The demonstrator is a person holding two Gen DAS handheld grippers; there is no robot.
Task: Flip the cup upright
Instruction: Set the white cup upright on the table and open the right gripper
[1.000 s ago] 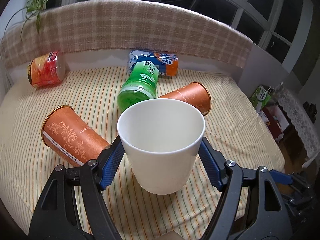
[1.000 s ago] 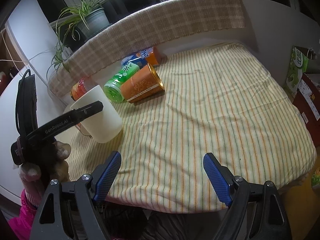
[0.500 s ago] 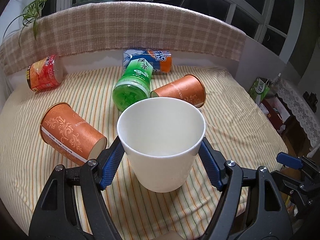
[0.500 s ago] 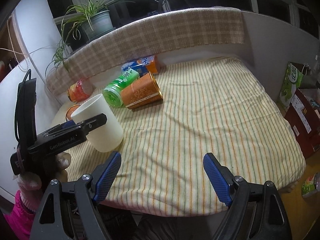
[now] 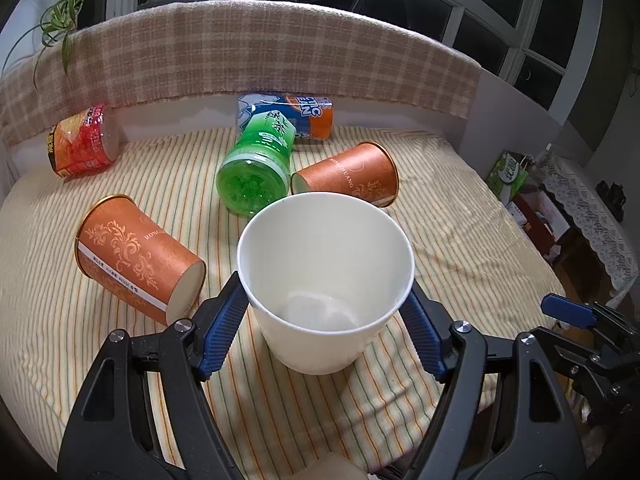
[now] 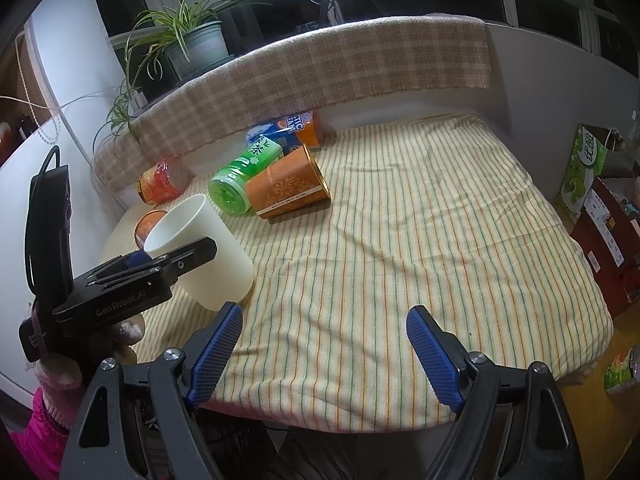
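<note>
White cup (image 5: 325, 280): just one, sitting mouth-up between the left gripper (image 5: 324, 322) jaws, base on the striped cloth (image 5: 460, 240) near the front edge of the table.
Cup axis: running roughly vertical, opening pointing up and leaning a bit toward the left camera, so you're looking right down at its bare bottom.
Left jaws: pressing on both sides of the cup just under the rim, clamped on it.
Right gripper (image 6: 324, 350): jaws standing wide apart, gripping nothing, hovering over the front edge at about 4 o'clock from the cup.
Orange cups: two, both lying on their sides, one (image 5: 138, 258) at 10 o'clock, one (image 5: 352, 178) at 12.
Bottles etc: one green bottle (image 5: 258, 164) lying at 11 o'clock, one blue-orange pack (image 5: 292, 114) behind it, one red can (image 5: 82, 140) way out at 10.
</note>
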